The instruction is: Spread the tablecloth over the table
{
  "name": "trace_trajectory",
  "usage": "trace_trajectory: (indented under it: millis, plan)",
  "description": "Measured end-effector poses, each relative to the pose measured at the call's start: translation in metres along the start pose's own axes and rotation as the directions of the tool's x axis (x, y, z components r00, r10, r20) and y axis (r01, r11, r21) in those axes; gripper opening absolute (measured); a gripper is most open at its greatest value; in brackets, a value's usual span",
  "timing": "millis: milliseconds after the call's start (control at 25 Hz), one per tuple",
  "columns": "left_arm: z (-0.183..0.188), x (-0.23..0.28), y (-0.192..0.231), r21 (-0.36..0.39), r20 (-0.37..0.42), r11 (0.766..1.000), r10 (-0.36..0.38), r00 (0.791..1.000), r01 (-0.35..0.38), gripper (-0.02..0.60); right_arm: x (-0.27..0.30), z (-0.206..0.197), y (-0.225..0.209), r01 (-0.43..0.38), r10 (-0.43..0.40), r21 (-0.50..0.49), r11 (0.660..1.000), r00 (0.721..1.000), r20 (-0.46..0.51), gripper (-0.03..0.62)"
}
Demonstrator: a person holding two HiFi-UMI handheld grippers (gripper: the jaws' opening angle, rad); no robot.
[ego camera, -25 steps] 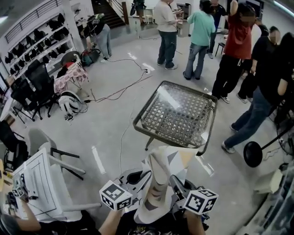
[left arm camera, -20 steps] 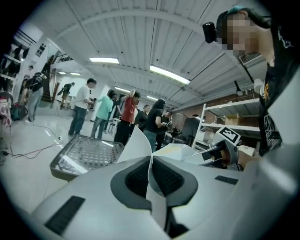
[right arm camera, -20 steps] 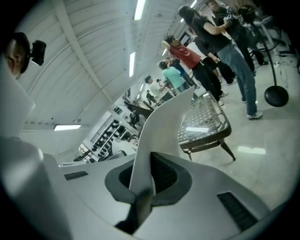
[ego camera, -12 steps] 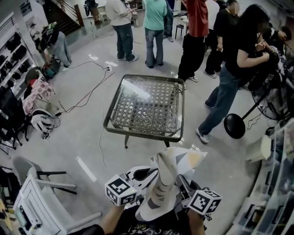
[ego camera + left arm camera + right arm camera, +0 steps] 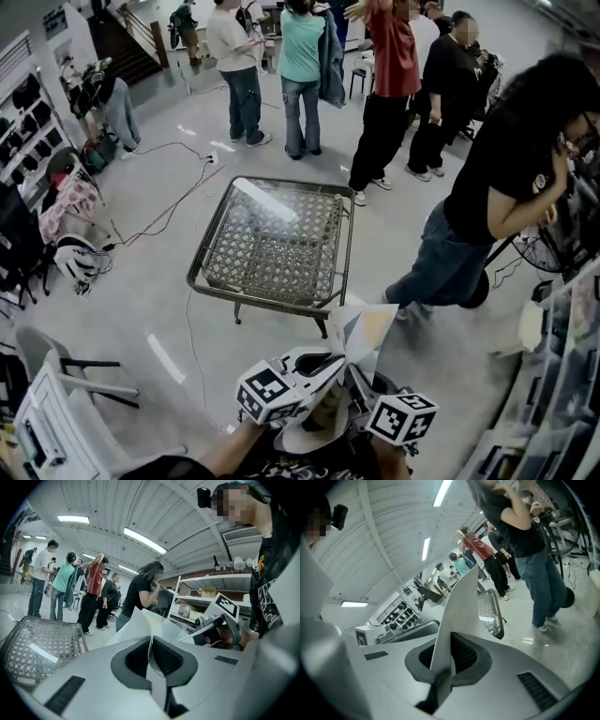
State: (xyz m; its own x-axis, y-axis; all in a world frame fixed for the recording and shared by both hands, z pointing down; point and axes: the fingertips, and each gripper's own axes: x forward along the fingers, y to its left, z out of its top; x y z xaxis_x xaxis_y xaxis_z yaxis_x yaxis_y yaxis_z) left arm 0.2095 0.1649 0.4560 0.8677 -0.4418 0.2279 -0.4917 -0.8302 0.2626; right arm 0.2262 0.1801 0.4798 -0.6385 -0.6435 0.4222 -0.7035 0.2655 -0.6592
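Note:
The tablecloth (image 5: 364,330), pale with grey and tan patches, is bunched between my two grippers at the bottom of the head view. My left gripper (image 5: 323,364) is shut on one edge of the cloth (image 5: 136,626), which stands up from its jaws (image 5: 151,654). My right gripper (image 5: 361,382) is shut on another edge of the cloth (image 5: 461,604), a tall strip rising from its jaws (image 5: 445,660). The square table (image 5: 202,281), woven under a glass top, stands bare just beyond the grippers, also seen as the table (image 5: 42,644) and the table (image 5: 490,611).
A person in a black shirt and jeans (image 5: 492,202) stands close to the table's right side. Several more people (image 5: 300,66) stand behind it. A white chair (image 5: 52,412) is at lower left, cables (image 5: 159,211) cross the floor, and shelving (image 5: 562,375) lines the right.
Both grippers have travelled sideways with the cloth. The table now sits more to the left and centre of the head view. The person in jeans now stands closer to the table.

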Motion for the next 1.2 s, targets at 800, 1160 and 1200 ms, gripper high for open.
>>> trace_trajectory:
  millis: [800, 1160, 1200]
  plan:
    - [0.107, 0.151, 0.009, 0.124, 0.096, 0.991, -0.055, 0.994, 0.043, 0.025, -0.064, 0.132, -0.077, 0.067, -0.047, -0.080, 0.995, 0.974, 0.222, 0.017]
    - [0.154, 0.151, 0.057, 0.222, 0.136, 0.975, 0.000, 0.991, -0.031, 0.023, -0.041, 0.170, -0.071, 0.104, -0.054, -0.165, 0.981, 0.959, 0.280, 0.017]
    - [0.159, 0.149, 0.067, 0.217, 0.147, 0.976, 0.001, 0.989, -0.034, 0.023, -0.033, 0.175, -0.069, 0.100, -0.051, -0.159, 0.982, 0.957, 0.287, 0.017]
